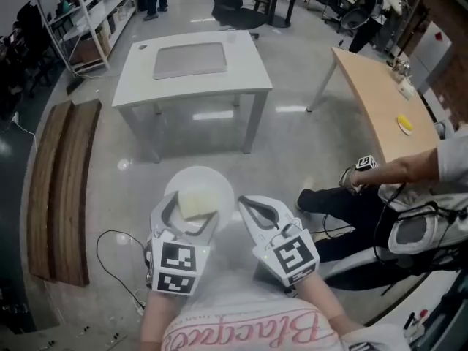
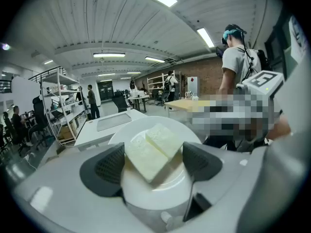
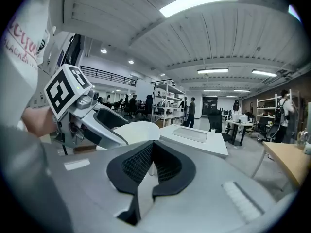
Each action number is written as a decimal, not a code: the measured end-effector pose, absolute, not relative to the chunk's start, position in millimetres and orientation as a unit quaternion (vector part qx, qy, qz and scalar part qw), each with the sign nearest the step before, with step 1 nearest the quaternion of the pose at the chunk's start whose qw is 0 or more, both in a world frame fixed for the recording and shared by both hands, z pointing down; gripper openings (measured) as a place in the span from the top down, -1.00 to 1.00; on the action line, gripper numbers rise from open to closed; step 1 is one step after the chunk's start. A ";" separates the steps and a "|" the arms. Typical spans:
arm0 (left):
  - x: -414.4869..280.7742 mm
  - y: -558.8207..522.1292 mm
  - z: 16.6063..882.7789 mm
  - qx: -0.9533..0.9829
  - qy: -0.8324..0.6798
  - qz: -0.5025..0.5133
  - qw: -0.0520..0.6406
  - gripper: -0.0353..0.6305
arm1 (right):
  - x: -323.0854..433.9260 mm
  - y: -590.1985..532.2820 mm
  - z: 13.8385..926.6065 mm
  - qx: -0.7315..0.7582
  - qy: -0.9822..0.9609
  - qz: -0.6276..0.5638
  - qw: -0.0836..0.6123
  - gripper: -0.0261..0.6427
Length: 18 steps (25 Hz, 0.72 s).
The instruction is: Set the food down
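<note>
Workshop floor [image 1: 292, 134] lay below. Left gripper [image 1: 191, 214] clamped wide on the plate [image 1: 213, 183] carrying the food [image 1: 194, 203], short of the tabletop [image 1: 241, 68]. Right gripper [image 1: 247, 203] closed, empty. Judged: set-down outstanding.

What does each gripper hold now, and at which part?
The left gripper clamps the white plate, which carries the food, across its near part; the right gripper is shut and empty.
</note>
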<state>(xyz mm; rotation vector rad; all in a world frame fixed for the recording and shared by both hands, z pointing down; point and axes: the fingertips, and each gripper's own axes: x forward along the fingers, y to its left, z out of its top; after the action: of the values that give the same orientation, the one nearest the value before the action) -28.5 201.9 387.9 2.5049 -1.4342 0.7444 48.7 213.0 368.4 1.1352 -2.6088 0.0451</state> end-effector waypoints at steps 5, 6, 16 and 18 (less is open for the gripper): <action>-33.4 173.7 383.3 0.844 -0.472 0.242 0.082 -0.23 | 42.9 189.5 368.1 0.399 -0.903 0.020 0.159 0.92; -35.3 167.5 384.1 0.845 -0.471 0.240 0.083 -0.23 | 41.1 184.2 369.5 0.399 -0.902 0.021 0.160 0.92; -59.8 110.5 381.2 0.857 -0.455 0.233 0.069 -0.23 | 16.0 125.9 368.5 0.421 -0.896 0.028 0.140 0.92; -63.4 101.7 382.4 0.859 -0.450 0.235 0.068 -0.23 | 10.2 118.8 369.9 0.425 -0.894 0.029 0.139 0.92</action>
<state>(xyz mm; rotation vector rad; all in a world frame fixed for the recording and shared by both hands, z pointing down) -63.4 101.7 382.4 2.5875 -1.3556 0.7084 10.2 118.8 369.9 1.2284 -2.5847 0.0837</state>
